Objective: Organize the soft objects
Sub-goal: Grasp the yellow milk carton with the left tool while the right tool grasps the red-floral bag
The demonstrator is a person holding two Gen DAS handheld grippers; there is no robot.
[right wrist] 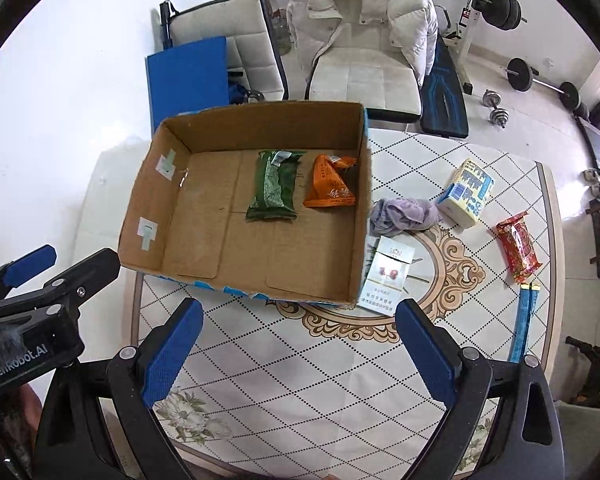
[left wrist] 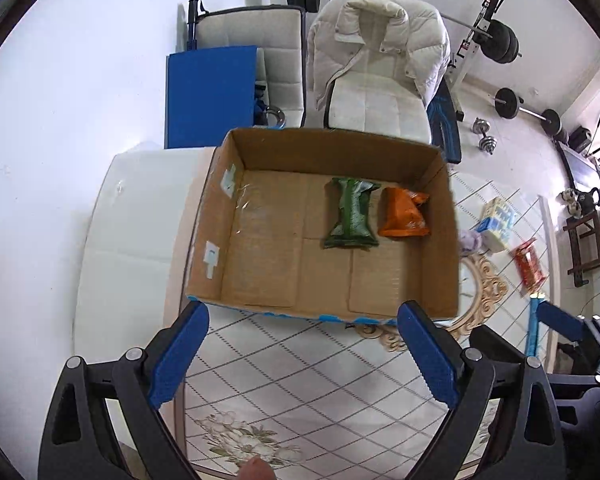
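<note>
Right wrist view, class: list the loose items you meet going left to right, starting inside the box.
green packet → orange packet → purple cloth → tissue pack → red packet

Both views are bright with even, cool daylight; the white floor washes out nearly to pure white, losing detail; shadows are soft, faint inside the cardboard box; fisheye distortion bends straight lines toward the dark circular edges; the centre stays sharp, while the rims blur slightly.
</note>
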